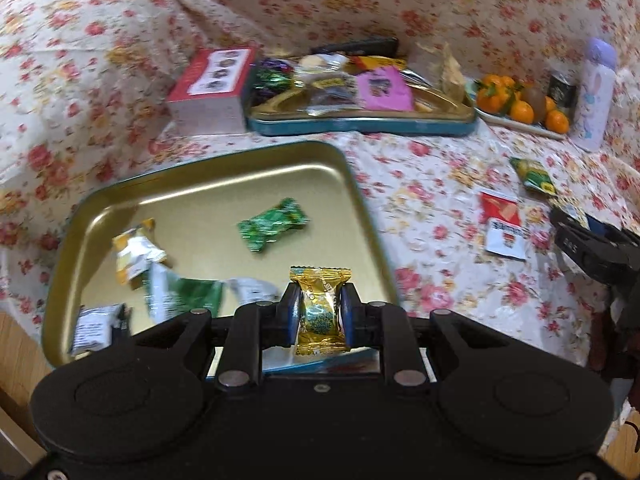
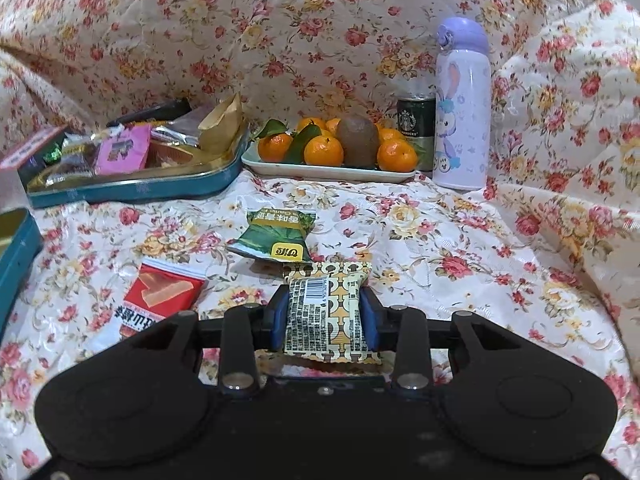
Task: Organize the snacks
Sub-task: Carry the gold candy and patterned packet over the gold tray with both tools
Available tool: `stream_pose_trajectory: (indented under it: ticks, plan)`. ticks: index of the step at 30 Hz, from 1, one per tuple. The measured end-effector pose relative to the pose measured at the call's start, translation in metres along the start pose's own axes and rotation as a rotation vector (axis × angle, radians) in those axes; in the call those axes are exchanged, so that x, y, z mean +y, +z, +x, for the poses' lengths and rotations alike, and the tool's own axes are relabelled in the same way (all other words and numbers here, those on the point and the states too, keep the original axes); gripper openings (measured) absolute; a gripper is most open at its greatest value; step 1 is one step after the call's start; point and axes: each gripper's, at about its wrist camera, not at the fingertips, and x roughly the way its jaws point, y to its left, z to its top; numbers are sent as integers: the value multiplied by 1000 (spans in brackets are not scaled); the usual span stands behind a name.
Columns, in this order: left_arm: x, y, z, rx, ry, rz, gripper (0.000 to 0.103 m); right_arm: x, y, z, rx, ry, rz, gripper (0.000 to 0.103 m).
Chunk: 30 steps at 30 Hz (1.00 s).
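Currently a gold-wrapped candy is clenched between the blue pads of the left claw, which is held above the near edge of the gold tray, where a green candy at 11 o'clock from the claw and several blurred packets at 9 o'clock already lie. In the right wrist view a cream patterned packet is gripped by the right claw just above the floral cloth covering the desk, with a green packet at 12 o'clock and a red packet at 10 o'clock waiting to be sorted. The candy could be dropped short, onto the rim or outside it, if released before the claw is carried further over the tray (it seems to hang right at the tray's edge). The patterned packet is held by its sides only, so it might buckle and slip. Much is hard to read: the left view is smeared by motion, so the tray's packets cannot be identified; the tray's near edge is hidden behind the claw body; only a corner of the tray is caught at 9 o'clock in the right view; the second tin's contents are a jumble.
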Motion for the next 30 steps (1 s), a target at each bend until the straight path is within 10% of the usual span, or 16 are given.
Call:
stream_pose_trajectory:
  ticks: [12, 30]
  plan:
    - [78, 2, -1, -28, 63, -111, 28, 7, -8, -36, 59, 7, 135, 37]
    - [153, 1, 15, -6, 70, -262, 28, 120, 27, -129, -48, 347, 147, 37]
